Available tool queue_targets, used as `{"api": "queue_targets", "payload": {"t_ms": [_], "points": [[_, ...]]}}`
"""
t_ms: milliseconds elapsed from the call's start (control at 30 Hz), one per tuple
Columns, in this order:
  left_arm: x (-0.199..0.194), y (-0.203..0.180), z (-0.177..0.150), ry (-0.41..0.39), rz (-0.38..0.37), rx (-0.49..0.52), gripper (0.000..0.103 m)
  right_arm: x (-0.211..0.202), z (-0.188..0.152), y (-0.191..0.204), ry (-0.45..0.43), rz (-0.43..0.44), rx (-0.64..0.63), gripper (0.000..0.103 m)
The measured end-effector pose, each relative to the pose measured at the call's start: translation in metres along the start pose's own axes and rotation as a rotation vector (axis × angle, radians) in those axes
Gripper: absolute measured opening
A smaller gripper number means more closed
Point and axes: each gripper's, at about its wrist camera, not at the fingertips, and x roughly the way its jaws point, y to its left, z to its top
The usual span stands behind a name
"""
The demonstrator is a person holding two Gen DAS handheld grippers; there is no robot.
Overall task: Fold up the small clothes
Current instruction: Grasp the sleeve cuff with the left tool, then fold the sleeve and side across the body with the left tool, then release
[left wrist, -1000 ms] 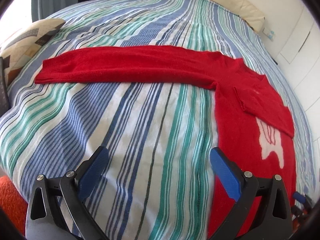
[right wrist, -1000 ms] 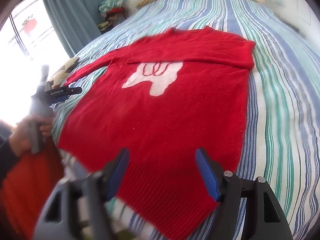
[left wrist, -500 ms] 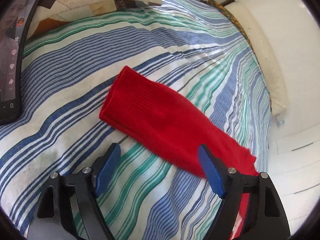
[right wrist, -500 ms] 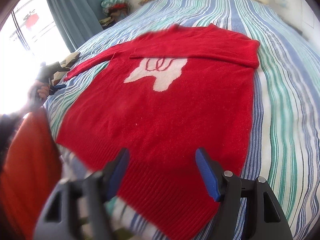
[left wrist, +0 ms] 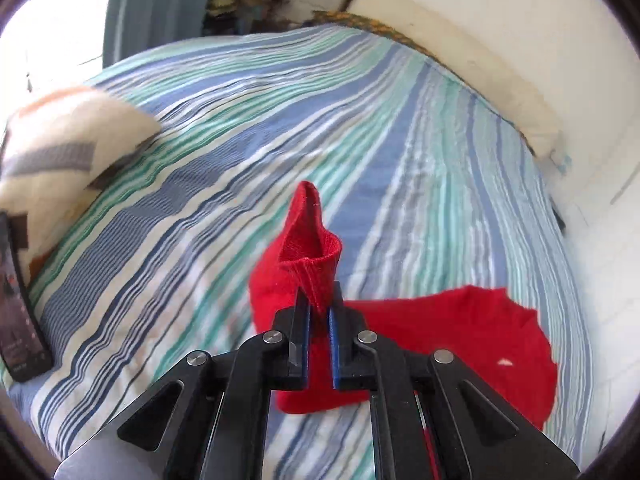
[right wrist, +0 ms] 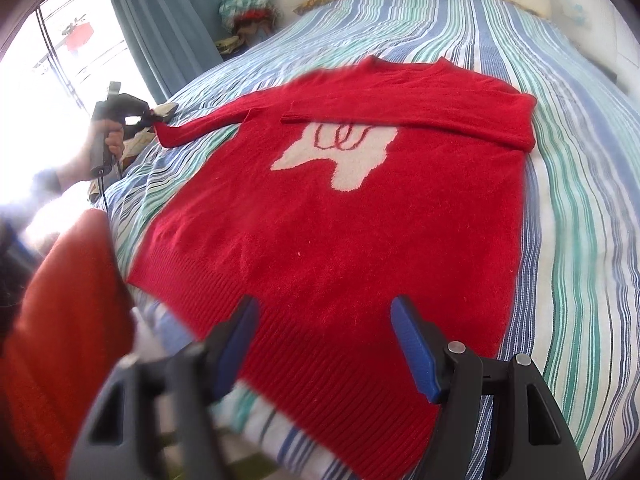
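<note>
My left gripper [left wrist: 319, 312] pinches the sweater [right wrist: 340, 216] cuff [left wrist: 310, 256] at frame centre; my right gripper [right wrist: 324, 344] hovers, jaws wide, over the hem.

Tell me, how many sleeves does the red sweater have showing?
2. One sleeve lies folded across the red sweater's chest; the other sleeve's cuff is pinched in the left tool.

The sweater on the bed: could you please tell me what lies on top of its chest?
On the sweater, its right sleeve lies folded across the chest, covering the top edge of the white motif. The left sleeve's cuff is pinched in the left gripper, off the body.
</note>
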Motion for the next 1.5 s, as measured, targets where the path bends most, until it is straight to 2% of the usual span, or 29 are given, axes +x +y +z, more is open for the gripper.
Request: {"api": "queue_targets", "payload": {"t_ms": [67,133,200,267,300,333,367,400,467,567,633,733,800,967,1033,1100,1133,1167,1200,1233,1267,1367,1500], "points": [[-0.009,-0.083,0.007,-0.01,-0.085,0.2,0.006,-0.003,0.002,0.001,-0.011,0.015,0.0,0.068],[-0.015,-0.159,-0.003,-0.002,-0.184,0.355,0.006,-0.005,0.003,0.002,-0.023,0.023,0.0,0.068],[-0.013,-0.223,-0.024,0.029,-0.273,0.47,0.006,-0.008,0.004,0.001,-0.035,0.025,0.001,0.068],[0.003,-0.273,-0.053,0.106,-0.333,0.545,0.012,-0.011,0.004,0.0,-0.045,0.02,0.005,0.068],[0.014,-0.292,-0.071,0.149,-0.345,0.574,0.019,-0.012,0.004,-0.001,-0.049,0.017,0.008,0.068],[0.026,-0.305,-0.09,0.185,-0.336,0.598,0.041,-0.014,0.004,-0.003,-0.053,0.013,0.011,0.068],[0.035,-0.312,-0.109,0.212,-0.31,0.619,0.053,-0.015,0.003,-0.004,-0.056,0.008,0.015,0.068],[0.042,-0.313,-0.125,0.22,-0.286,0.631,0.065,-0.017,0.003,-0.006,-0.06,0.004,0.021,0.068],[0.045,-0.296,-0.146,0.238,-0.28,0.626,0.064,-0.021,0.002,-0.01,-0.071,0.002,0.039,0.068],[0.038,-0.242,-0.152,0.243,-0.264,0.552,0.065,-0.028,0.001,-0.017,-0.09,0.007,0.068,0.068],[0.032,-0.201,-0.149,0.225,-0.198,0.522,0.071,-0.031,0.001,-0.023,-0.096,0.019,0.091,0.068],[0.039,-0.163,-0.144,0.217,-0.022,0.572,0.071,-0.028,0.004,-0.033,-0.094,0.047,0.137,0.068],[0.041,-0.149,-0.144,0.195,0.037,0.613,0.072,-0.024,0.007,-0.041,-0.09,0.075,0.181,0.068],[0.071,-0.147,-0.156,0.223,0.077,0.643,0.075,-0.02,0.007,-0.052,-0.086,0.091,0.246,0.068],[0.085,-0.152,-0.159,0.192,0.151,0.669,0.075,-0.021,0.006,-0.052,-0.087,0.076,0.246,0.068],[0.095,-0.149,-0.151,0.138,0.212,0.615,0.075,-0.023,0.004,-0.052,-0.086,0.056,0.244,0.068],[0.097,-0.143,-0.143,0.111,0.219,0.562,0.068,-0.023,0.003,-0.052,-0.087,0.049,0.245,0.068],[0.099,-0.136,-0.136,0.083,0.215,0.507,0.055,-0.023,0.002,-0.053,-0.086,0.044,0.247,0.068],[0.1,-0.128,-0.133,0.079,0.185,0.458,0.02,-0.023,0.001,-0.054,-0.085,0.042,0.25,0.068],[0.102,-0.121,-0.132,0.1,0.162,0.415,0.01,-0.022,0.001,-0.054,-0.083,0.039,0.251,0.068],[0.104,-0.118,-0.135,0.101,0.177,0.406,0.01,-0.021,0.001,-0.055,-0.081,0.037,0.25,0.068],[0.102,-0.119,-0.149,0.071,0.197,0.468,0.008,-0.019,0.003,-0.053,-0.075,0.03,0.237,0.068],[0.103,-0.114,-0.147,0.09,0.162,0.416,0.009,-0.014,0.002,-0.054,-0.055,0.039,0.232,0.068]]}}
